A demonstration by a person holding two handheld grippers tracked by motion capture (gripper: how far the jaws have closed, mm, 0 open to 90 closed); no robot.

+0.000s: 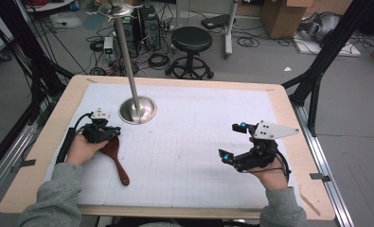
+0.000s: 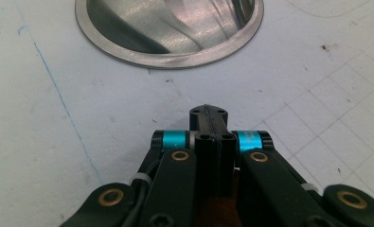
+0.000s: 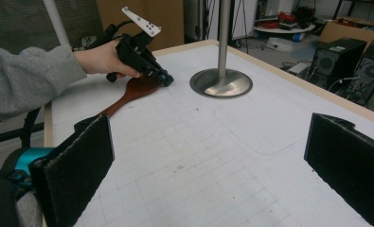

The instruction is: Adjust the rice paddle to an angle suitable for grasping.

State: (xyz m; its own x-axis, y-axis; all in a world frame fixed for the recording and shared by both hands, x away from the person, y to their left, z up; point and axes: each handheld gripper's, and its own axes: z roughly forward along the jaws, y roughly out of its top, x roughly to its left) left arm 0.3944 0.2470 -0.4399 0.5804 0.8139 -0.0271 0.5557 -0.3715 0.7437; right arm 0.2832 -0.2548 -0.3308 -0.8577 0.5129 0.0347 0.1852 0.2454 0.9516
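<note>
From the high view, my left tool sits over the broad end of the wooden paddle brush, which lies on the tabletop at my left. Its long axis runs from that head, just beside the steel stand base, back toward me and a little rightward, the handle end free. My right tool is well apart on the other side, jaws spread, holding nothing. So the left is plainly the nearer hand.

In the left gripper view, my jaws stand pressed together with a sliver of reddish wood showing beneath them; I judge they are clenched on the brush's head, though the contact itself is hidden. The stand base lies just ahead.

In the right gripper view, my pads stand wide with bare tabletop between. Across it, the left tool rests on the brush, whose handle points back toward me.
</note>
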